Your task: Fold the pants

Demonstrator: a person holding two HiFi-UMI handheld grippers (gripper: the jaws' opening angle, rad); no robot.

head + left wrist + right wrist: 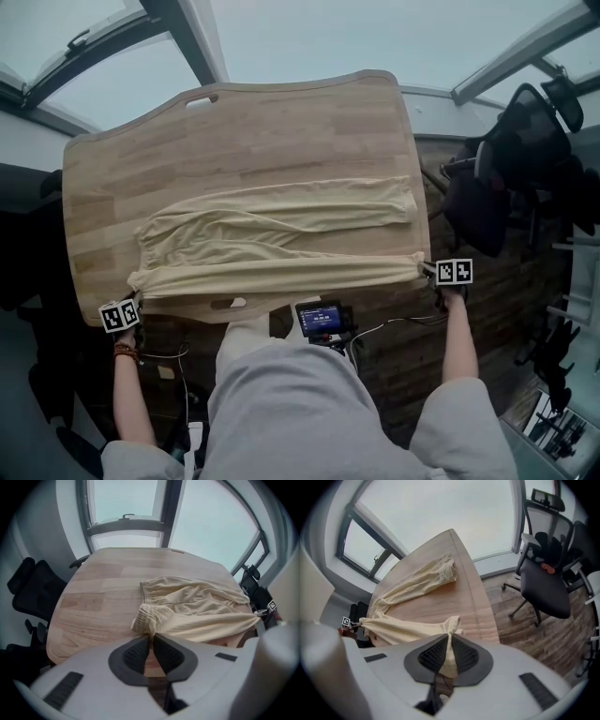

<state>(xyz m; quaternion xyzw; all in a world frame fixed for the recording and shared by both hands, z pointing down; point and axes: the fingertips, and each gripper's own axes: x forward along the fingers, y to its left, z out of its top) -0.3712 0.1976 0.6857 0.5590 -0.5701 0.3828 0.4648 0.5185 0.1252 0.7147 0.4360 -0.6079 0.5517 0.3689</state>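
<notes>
Cream-yellow pants (281, 239) lie lengthwise across the wooden table (234, 131), waistband at the left, leg ends at the right. The near leg is pulled taut along the table's front edge between both grippers. My left gripper (131, 302) is shut on the waistband corner (145, 618), its jaws pinching the ribbed cloth. At the front right corner my right gripper (429, 269) is shut on the near leg's hem (451, 632), with cloth bunched between the pads (465, 654). The far leg (375, 199) rests flat on the table.
A black office chair (520, 159) stands right of the table, seen also as the chair (546, 573) in the right gripper view. Another dark chair (30, 592) is at the table's left. Windows run behind the table. A device with a lit screen (321, 319) hangs at my chest.
</notes>
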